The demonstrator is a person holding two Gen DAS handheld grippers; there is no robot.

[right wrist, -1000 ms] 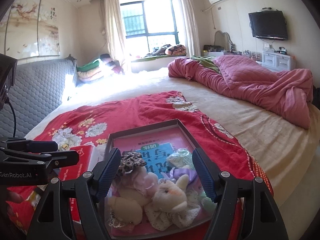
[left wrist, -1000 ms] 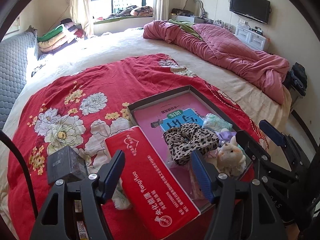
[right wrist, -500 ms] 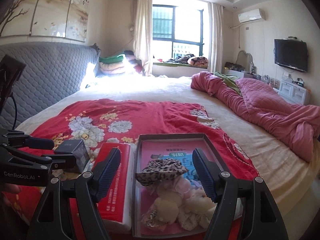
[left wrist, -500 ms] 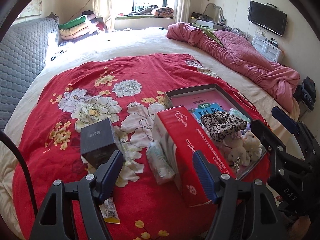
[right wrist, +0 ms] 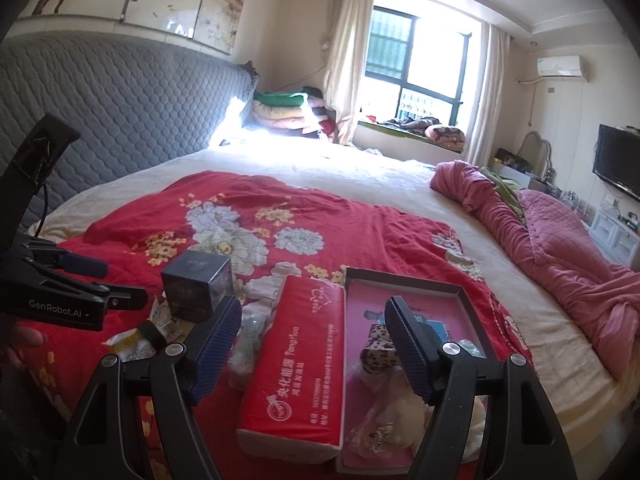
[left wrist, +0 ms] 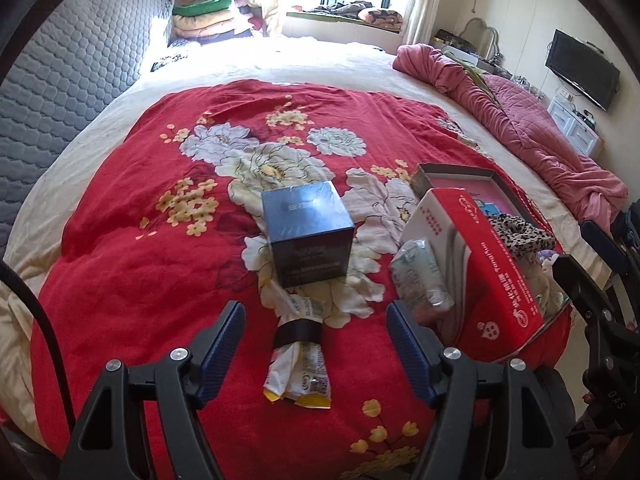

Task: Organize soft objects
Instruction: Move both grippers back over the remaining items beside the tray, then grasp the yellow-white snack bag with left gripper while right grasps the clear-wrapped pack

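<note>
both tongs gape empty: left tongs (left wrist: 314,334) above the snack packet (left wrist: 299,354) near the dark box (left wrist: 308,232), right tongs (right wrist: 312,334) over the red tissue pack (right wrist: 298,364).

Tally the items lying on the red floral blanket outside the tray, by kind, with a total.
Dark box: 1
Red tissue pack: 1
Small pale wipes packet: 1
Yellow-white snack wrapper: 1
Total: 4
</note>
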